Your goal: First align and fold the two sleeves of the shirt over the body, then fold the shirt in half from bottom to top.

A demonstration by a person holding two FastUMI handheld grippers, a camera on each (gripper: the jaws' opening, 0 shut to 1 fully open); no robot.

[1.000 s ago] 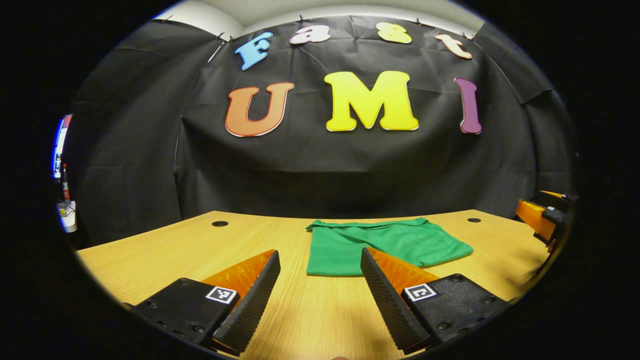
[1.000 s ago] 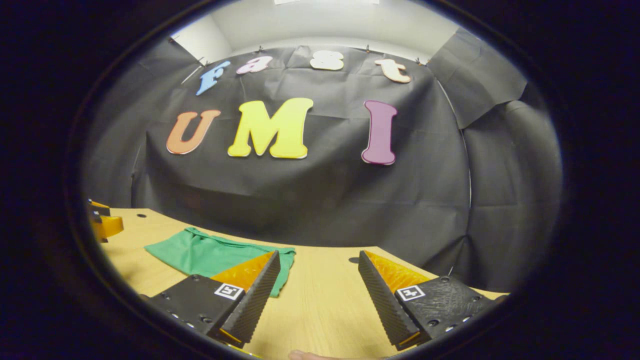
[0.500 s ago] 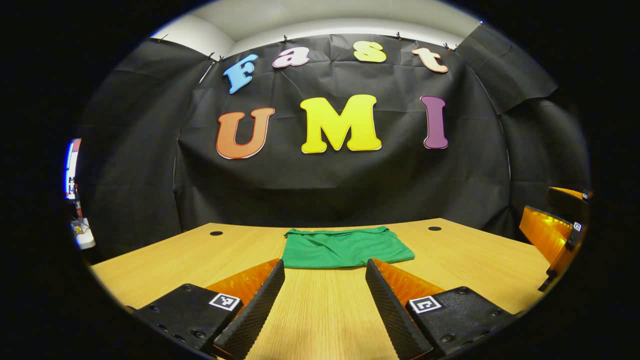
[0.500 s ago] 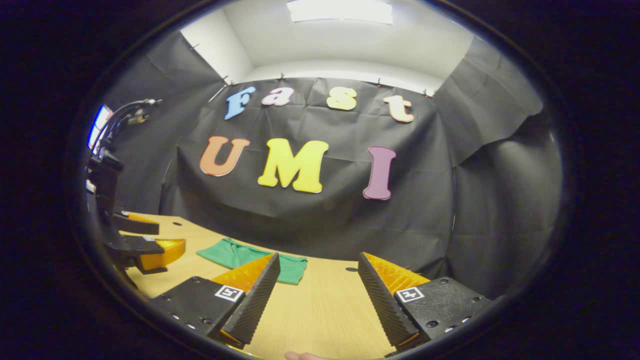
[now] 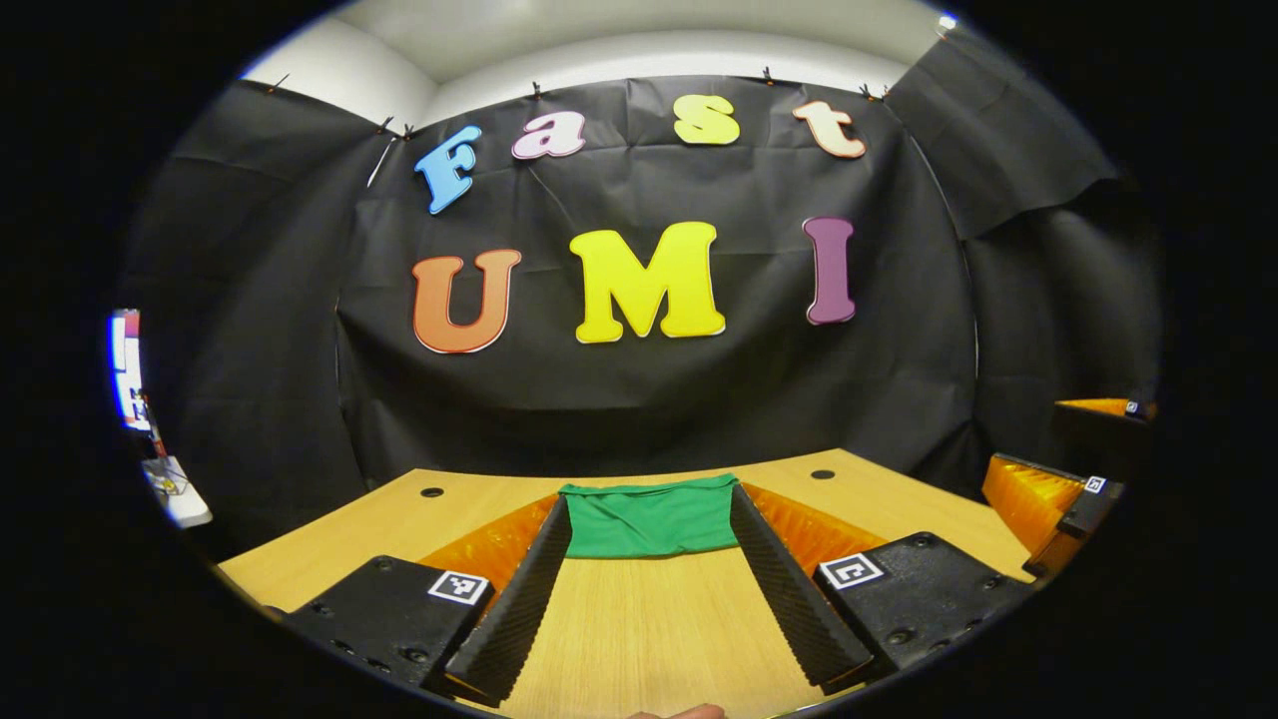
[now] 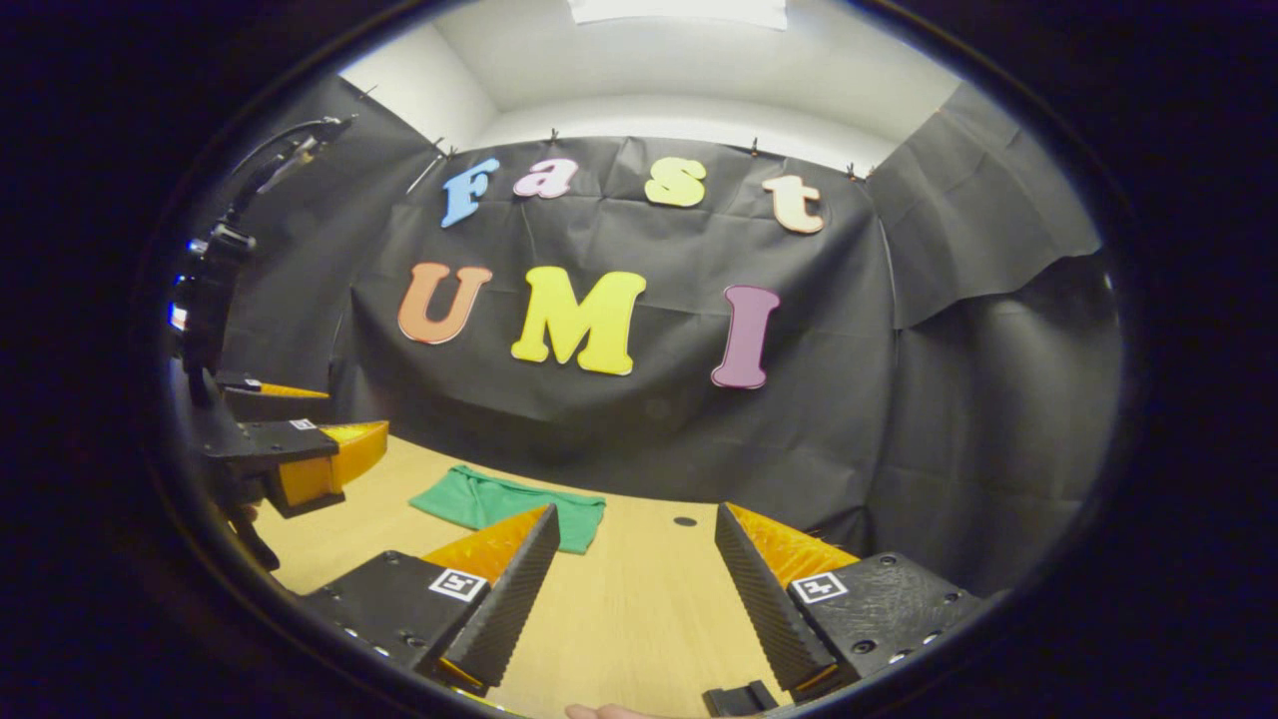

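Observation:
A green shirt [image 5: 649,515] lies folded into a compact rectangle on the wooden table [image 5: 649,629], near its far edge by the black cloth wall. My left gripper [image 5: 647,499] is open, well back from the shirt, with nothing between its fingers. In the right gripper view the shirt [image 6: 504,499] lies ahead to the left. My right gripper [image 6: 635,511] is open too, holding nothing, with bare table [image 6: 639,599] between its fingers. The right gripper [image 5: 1048,499] shows at the right edge of the left gripper view. The left gripper [image 6: 300,464] hovers at the left of the right gripper view.
Two round cable holes [image 5: 431,492] [image 5: 822,474] sit near the table's far edge, one on each side of the shirt. A white object [image 5: 175,489] stands off the table at the far left. A dark stand [image 6: 215,290] rises at the left.
Both grippers have drawn back from the shirt, which now looks smaller and farther off. They stay open. The shirt has not moved.

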